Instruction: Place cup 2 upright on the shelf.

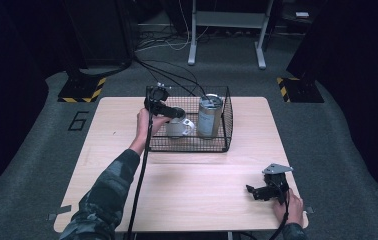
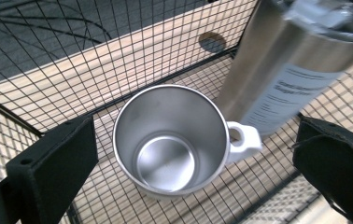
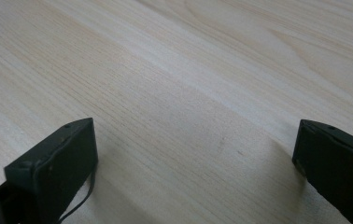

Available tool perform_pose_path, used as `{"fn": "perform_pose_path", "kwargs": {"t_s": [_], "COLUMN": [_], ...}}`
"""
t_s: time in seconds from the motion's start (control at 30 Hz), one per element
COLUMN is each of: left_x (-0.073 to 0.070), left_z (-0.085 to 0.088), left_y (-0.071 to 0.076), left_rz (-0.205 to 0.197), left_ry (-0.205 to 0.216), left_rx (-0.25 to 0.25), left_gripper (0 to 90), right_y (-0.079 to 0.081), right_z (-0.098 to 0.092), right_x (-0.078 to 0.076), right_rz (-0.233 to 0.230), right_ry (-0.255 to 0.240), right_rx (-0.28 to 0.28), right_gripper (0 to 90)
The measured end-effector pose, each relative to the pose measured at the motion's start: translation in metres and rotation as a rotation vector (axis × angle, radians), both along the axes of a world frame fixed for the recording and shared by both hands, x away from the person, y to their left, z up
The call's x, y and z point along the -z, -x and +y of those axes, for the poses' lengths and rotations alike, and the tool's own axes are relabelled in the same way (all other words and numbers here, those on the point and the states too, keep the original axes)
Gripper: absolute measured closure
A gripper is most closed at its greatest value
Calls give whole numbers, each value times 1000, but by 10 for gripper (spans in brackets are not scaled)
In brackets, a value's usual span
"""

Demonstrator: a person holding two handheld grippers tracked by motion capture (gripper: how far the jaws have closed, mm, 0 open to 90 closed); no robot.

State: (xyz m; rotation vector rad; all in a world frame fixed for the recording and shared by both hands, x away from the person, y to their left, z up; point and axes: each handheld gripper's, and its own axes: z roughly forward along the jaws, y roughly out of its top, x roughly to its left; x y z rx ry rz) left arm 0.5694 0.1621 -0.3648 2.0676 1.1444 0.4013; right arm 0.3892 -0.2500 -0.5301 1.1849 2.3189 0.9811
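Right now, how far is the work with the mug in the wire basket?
Already done: the mug and the steel tumbler stand upright inside the wire basket. In hand: the left tongs hang wide open above the mug, which sits between the jaws, untouched by either. Left: closing on the mug, or pulling away; I cannot tell which. The right tongs rest open on the table, holding nothing.

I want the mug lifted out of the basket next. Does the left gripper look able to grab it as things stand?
Probably yes: the left gripper hangs open right above the mug, jaws either side; the steel tumbler stands close beside the handle.
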Motion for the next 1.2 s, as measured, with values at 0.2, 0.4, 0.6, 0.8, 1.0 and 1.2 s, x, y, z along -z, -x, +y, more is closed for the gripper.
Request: {"fn": "perform_pose_path", "kwargs": {"t_s": [0.2,0.4,0.6,0.8,1.0,1.2], "left_x": [-11,-18,-23,-21,-15,0], "left_z": [9,17,30,44,58,76], "left_y": [22,41,70,95,119,139], "left_rz": [-19,-48,-83,-109,-135,-134], "left_ry": [-1,4,8,-5,-8,-22], "left_rx": [36,54,81,92,79,61], "left_gripper": [0,0,1,0,0,0], "right_y": [0,0,0,0,0,0], "right_z": [0,0,0,0,0,0], "right_x": [0,0,0,0,0,0], "right_rz": [0,0,0,0,0,0], "right_ry": [0,0,0,0,0,0], "right_rx": [0,0,0,0,0,1], "right_gripper": [0,0,0,0,0,0]}}
